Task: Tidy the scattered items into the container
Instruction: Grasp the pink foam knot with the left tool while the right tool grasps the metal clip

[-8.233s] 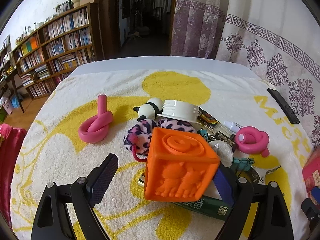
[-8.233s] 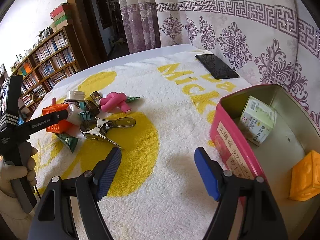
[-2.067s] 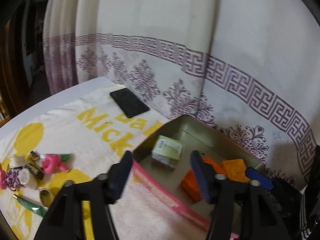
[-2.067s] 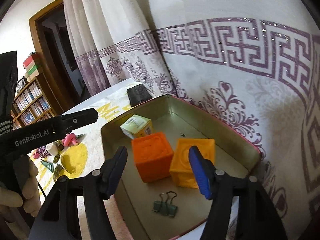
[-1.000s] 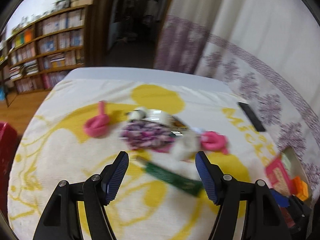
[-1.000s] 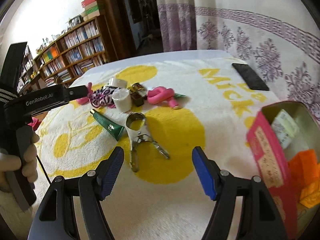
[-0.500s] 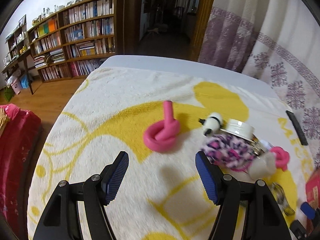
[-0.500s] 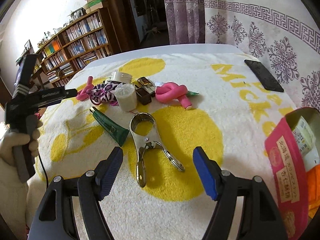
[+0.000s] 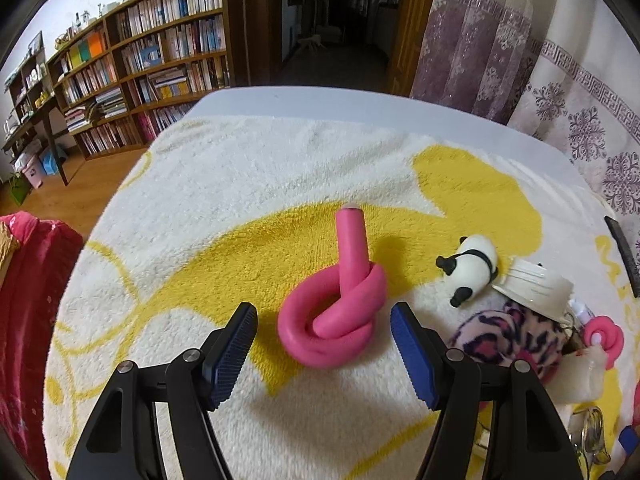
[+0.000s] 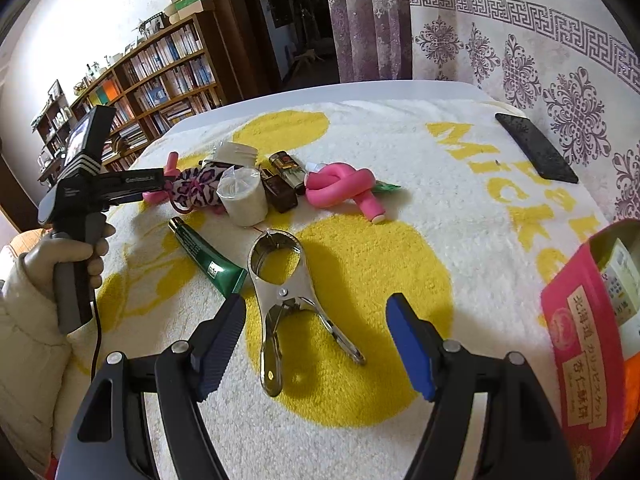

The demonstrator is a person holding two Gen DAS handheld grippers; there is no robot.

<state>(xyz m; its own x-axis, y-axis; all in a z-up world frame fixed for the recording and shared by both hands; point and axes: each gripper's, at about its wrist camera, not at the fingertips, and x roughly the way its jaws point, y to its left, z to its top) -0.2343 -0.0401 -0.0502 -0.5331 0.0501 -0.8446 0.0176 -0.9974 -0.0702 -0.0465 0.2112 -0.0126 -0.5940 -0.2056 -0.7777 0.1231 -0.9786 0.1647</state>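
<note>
A knotted pink foam roller (image 9: 338, 312) lies on the white and yellow towel, just beyond my left gripper (image 9: 324, 350), which stands open with nothing between its fingers. My right gripper (image 10: 316, 340) is open too, hovering over a large metal spring clamp (image 10: 280, 292). The pink tin container (image 10: 588, 328) stands at the right edge with a small box and orange blocks inside. A second pink knotted roller (image 10: 342, 188) lies further back.
A panda toy (image 9: 470, 268), white lid (image 9: 534, 286) and leopard-print scrunchie (image 9: 516, 340) sit right of the left gripper. A green tube (image 10: 206, 256), white cup (image 10: 242, 196), dark bottles (image 10: 282, 184) and a black phone (image 10: 536, 148) lie on the towel. A gloved hand (image 10: 64, 256) holds the left tool.
My left gripper swung left and down until the knotted pink roller sits just ahead of its fingers. My right gripper crept closer to the metal clamp. Both stayed open.
</note>
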